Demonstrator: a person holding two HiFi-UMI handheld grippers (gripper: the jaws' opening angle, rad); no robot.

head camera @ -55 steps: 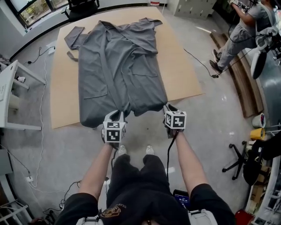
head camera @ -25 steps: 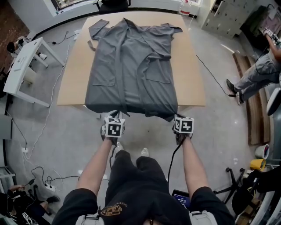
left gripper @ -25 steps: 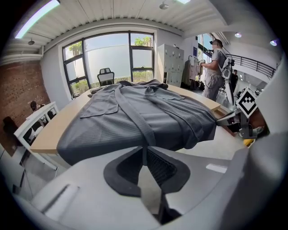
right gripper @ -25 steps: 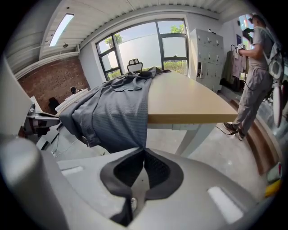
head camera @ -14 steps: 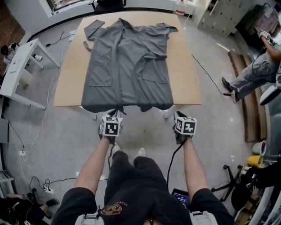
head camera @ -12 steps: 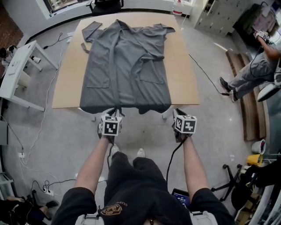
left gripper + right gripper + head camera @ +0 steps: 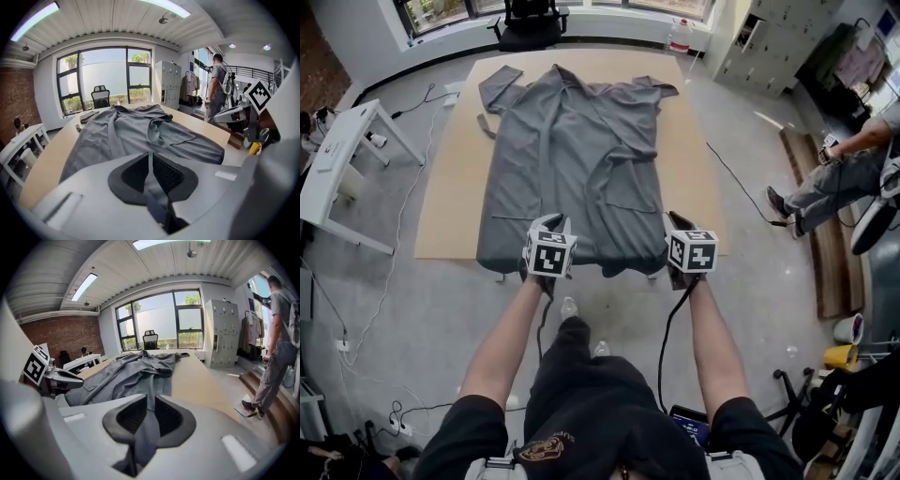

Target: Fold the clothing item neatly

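Observation:
A grey robe [image 7: 572,159] lies spread open, collar far and hem near, on a wooden table [image 7: 441,187]. My left gripper [image 7: 551,225] holds the near hem left of centre, and in the left gripper view [image 7: 150,161] a fold of the robe [image 7: 126,131] is pinched between its black pads. My right gripper [image 7: 673,227] is at the hem's right corner. Its jaws have just been opening a little, and grey cloth [image 7: 136,366] stays clamped between them in the right gripper view [image 7: 151,406]. Both grippers hover over the table's near edge with the hem raised.
A white desk [image 7: 347,159] stands left of the table and a black office chair [image 7: 530,23] beyond its far end. A person [image 7: 834,178] stands at the right near wooden steps. A cable [image 7: 741,178] runs over the floor. Lockers [image 7: 759,47] are at the back right.
Both grippers have risen and moved forward from below the table's near edge to over it. The hem that hung over the edge now comes up with them.

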